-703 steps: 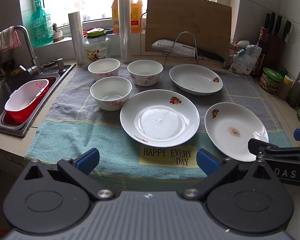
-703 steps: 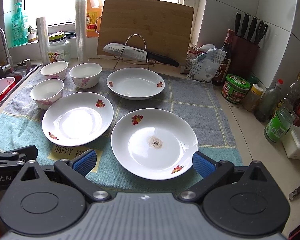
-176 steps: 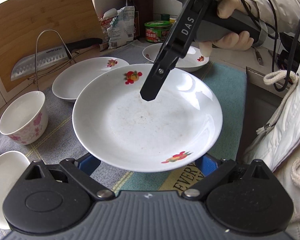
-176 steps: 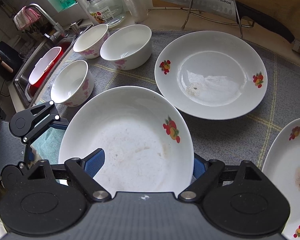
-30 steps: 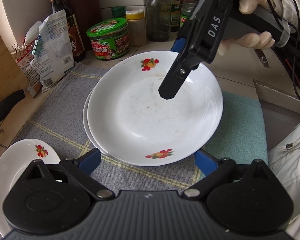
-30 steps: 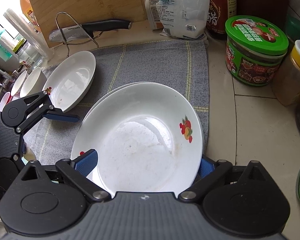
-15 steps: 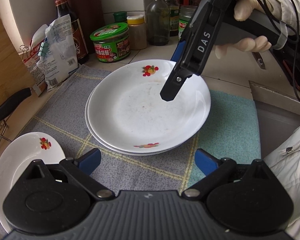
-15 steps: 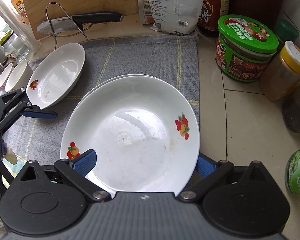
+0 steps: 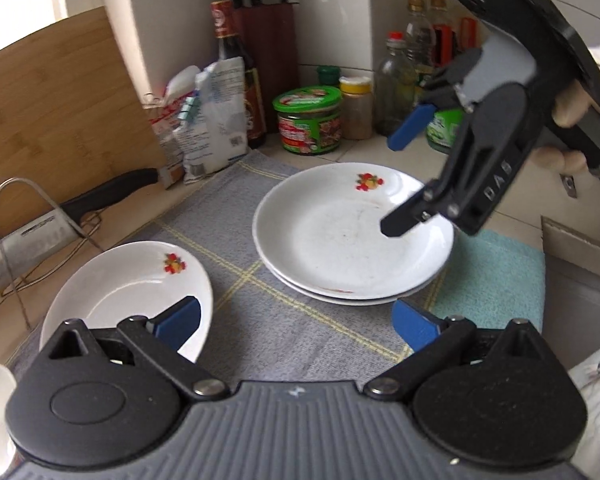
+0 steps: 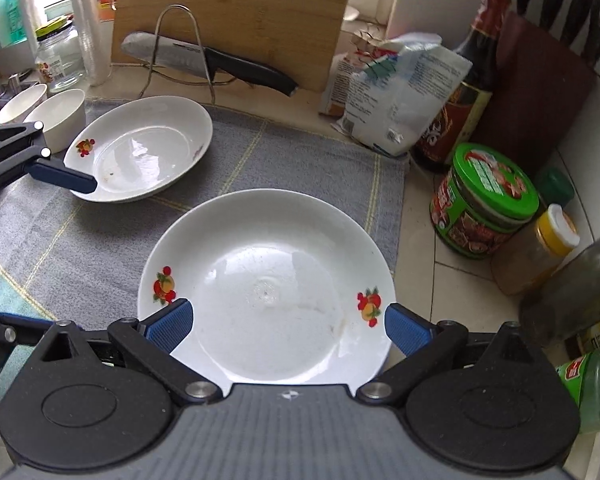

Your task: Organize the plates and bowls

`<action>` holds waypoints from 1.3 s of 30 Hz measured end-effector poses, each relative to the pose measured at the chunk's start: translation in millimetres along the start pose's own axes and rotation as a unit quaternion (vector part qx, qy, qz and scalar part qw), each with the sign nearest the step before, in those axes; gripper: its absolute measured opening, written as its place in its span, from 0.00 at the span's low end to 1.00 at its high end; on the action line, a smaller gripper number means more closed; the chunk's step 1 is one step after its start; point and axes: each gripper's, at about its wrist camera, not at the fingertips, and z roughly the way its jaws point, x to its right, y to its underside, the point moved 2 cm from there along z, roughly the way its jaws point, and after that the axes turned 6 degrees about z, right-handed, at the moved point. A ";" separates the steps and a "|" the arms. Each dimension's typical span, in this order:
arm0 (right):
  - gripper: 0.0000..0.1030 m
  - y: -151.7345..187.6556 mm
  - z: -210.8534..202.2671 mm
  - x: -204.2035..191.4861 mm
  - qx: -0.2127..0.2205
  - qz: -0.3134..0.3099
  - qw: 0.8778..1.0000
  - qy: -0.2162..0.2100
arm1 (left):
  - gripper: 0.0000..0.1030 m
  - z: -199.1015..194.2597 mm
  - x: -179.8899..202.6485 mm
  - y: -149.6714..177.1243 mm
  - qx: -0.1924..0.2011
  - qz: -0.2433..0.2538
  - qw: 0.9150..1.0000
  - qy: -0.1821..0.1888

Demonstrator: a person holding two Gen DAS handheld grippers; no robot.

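Two white plates with fruit prints lie stacked (image 9: 352,240) on the grey part of the towel; the top plate fills the middle of the right wrist view (image 10: 266,288). A third, deeper plate (image 9: 128,292) (image 10: 140,152) lies to their left. Two white bowls (image 10: 56,116) stand at the far left. My left gripper (image 9: 296,324) is open and empty, pulled back from the stack. My right gripper (image 10: 288,324) is open and empty above the stack's near rim; it shows lifted in the left wrist view (image 9: 404,180).
A green-lidded jar (image 10: 484,200), a yellow-capped jar (image 10: 536,256), bottles and a knife block stand right of the stack. A snack bag (image 10: 392,96), a knife on a wire rack (image 10: 204,60) and a cutting board (image 10: 236,12) stand behind. The counter edge (image 9: 580,264) lies right.
The carried plate now rests on the other plate. Both grippers have let go, opened and drawn back; the right one has lifted above the stack.
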 end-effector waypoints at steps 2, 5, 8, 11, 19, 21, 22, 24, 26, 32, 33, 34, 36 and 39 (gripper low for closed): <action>1.00 -1.9 0.1 -14.7 0.009 -0.014 1.000 0.000 | 0.99 -12.0 -8.4 5.9 0.001 -0.021 0.999 -0.031; 1.00 -6.3 1.9 -39.8 0.016 -0.020 1.000 0.005 | 0.99 -29.0 -24.5 19.0 0.002 -0.051 0.996 -0.071; 1.00 -11.7 1.9 -69.3 0.032 -0.021 0.999 0.011 | 0.99 -43.9 -46.5 38.0 0.016 -0.092 0.993 -0.075; 1.00 -17.4 6.0 -99.5 0.033 -0.004 0.999 0.017 | 0.99 -56.1 -68.8 55.4 0.030 -0.129 0.988 -0.085; 1.00 -24.9 21.7 -165.7 0.044 -0.001 0.999 0.025 | 0.99 -69.8 -120.1 85.6 0.024 -0.160 0.979 -0.125; 1.00 -26.4 31.2 -174.2 0.036 -0.001 0.999 0.023 | 0.99 -68.4 -125.3 86.9 0.018 -0.152 0.980 -0.128; 1.00 -26.8 35.4 -176.1 0.033 -0.001 0.999 0.023 | 0.99 -67.3 -127.1 86.8 0.013 -0.148 0.980 -0.130; 1.00 -27.9 43.8 -178.5 0.027 0.000 1.000 0.016 | 0.99 -65.2 -128.9 85.9 0.006 -0.141 0.982 -0.129; 1.00 -28.8 54.1 -178.8 0.025 0.002 1.000 0.005 | 0.99 -61.6 -130.8 82.7 -0.005 -0.139 0.982 -0.128; 1.00 -26.8 82.3 -171.7 0.014 0.010 1.000 -0.011 | 0.99 -48.9 -134.4 66.6 -0.036 -0.116 0.986 -0.113; 1.00 -26.8 84.7 -170.8 0.014 0.011 1.000 -0.012 | 0.99 -46.1 -135.2 63.4 -0.042 -0.111 0.987 -0.109; 1.00 -27.1 87.8 -169.9 0.014 0.010 1.000 -0.014 | 0.99 -43.4 -136.2 60.4 -0.047 -0.108 0.987 -0.106; 1.00 -28.7 94.1 -168.4 0.017 0.010 1.000 -0.014 | 0.99 -35.6 -140.1 52.1 -0.059 -0.101 0.989 -0.093; 1.00 -31.9 100.2 -167.9 0.021 0.007 0.999 -0.027 | 0.99 -25.1 -145.5 40.5 -0.068 -0.089 0.990 -0.085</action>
